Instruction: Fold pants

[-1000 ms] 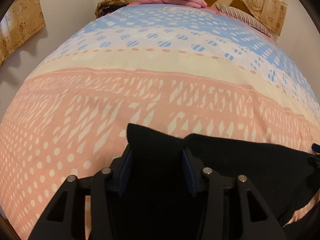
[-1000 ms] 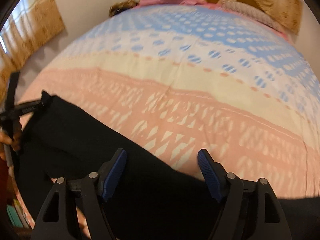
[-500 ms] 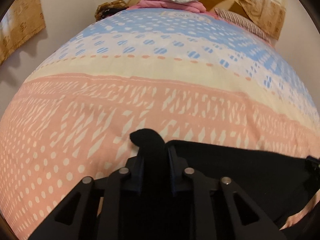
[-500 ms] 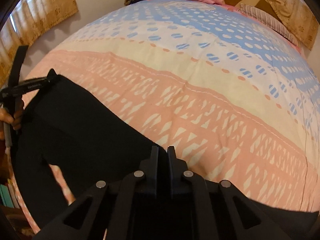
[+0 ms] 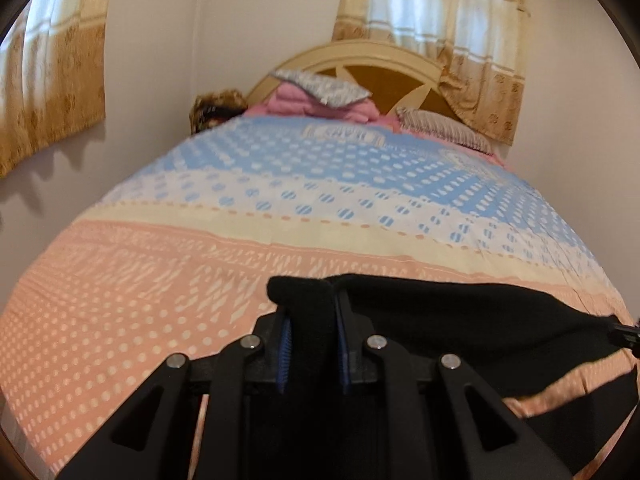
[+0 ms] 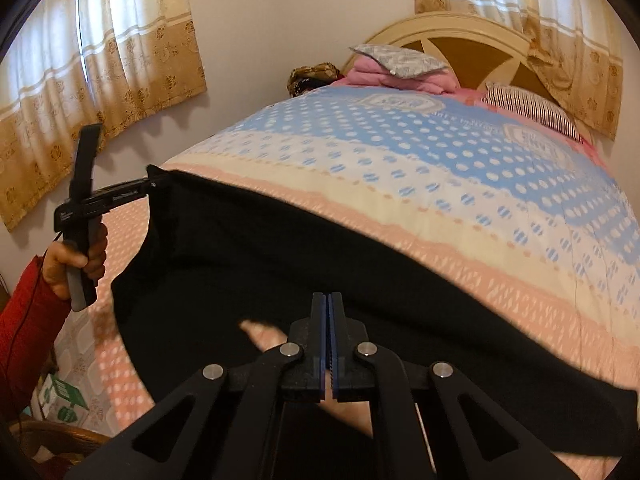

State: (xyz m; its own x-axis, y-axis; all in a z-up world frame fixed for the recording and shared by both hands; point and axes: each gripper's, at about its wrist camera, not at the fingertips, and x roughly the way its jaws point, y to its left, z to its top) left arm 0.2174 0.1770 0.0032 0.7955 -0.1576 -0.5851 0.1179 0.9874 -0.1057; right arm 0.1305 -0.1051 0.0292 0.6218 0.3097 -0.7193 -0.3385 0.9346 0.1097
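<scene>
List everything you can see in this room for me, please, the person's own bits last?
pants: one, black, held up over the near end of the bed
bedspread: one, peach, cream and blue bands, covering the bed
headboard: one, cream and brown, far end
folded bedding: a pink pile under a grey patterned cushion, by the headboard
striped pillow: one, far right
curtains: beige and gold, on both windows
green and white box: one, on the floor, lower left
left tongs: black, shut on the pants
right tongs: black, shut on the pants
hand: one, red sleeve, holding the left tongs
</scene>
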